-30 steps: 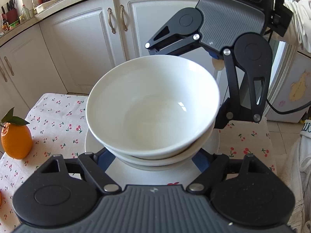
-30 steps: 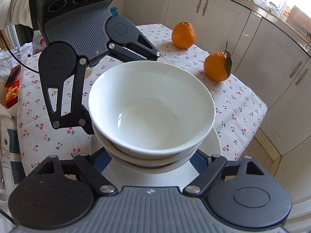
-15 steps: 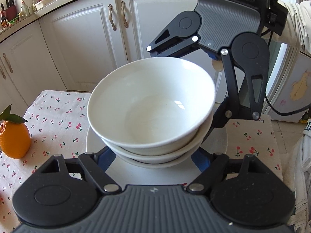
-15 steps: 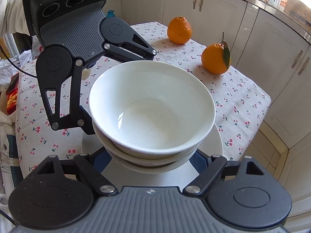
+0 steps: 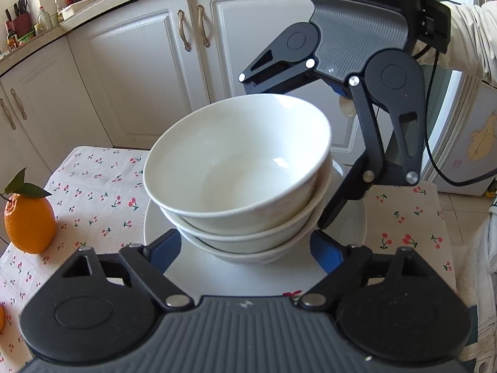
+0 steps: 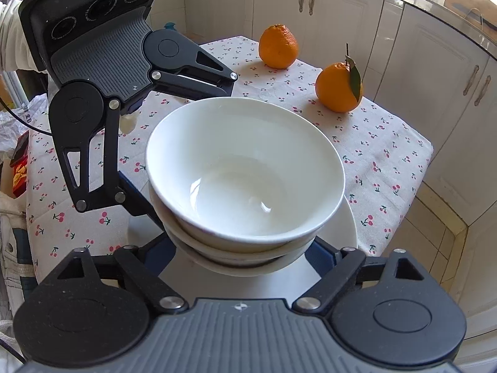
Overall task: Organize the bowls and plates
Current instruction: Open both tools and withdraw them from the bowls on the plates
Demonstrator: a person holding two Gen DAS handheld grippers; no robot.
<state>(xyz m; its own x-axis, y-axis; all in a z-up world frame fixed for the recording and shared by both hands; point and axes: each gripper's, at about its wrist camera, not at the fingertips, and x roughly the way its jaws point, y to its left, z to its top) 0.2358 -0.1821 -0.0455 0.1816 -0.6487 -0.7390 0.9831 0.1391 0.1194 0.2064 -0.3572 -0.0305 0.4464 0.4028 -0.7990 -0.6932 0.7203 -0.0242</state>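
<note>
A stack of white bowls (image 5: 239,174) sits on a white plate (image 5: 248,276); the stack (image 6: 245,180) and the plate (image 6: 348,227) also show in the right wrist view. My left gripper (image 5: 245,245) is open, its blue-padded fingers (image 5: 164,248) spread on either side of the bottom bowl, just over the plate. My right gripper (image 6: 245,248) faces it from the opposite side, open the same way around the stack. Each gripper shows in the other's view. The stack and plate look lifted above the table and tilted.
The table has a cherry-print cloth (image 6: 372,143). Two oranges (image 6: 338,87) (image 6: 278,46) stand at its far side; one with a leaf shows in the left wrist view (image 5: 29,223). White kitchen cabinets (image 5: 139,71) surround the table. A fridge (image 5: 472,124) stands at right.
The plate with the bowls has risen off the table and tilted, carried between both grippers. The table and oranges look farther below.
</note>
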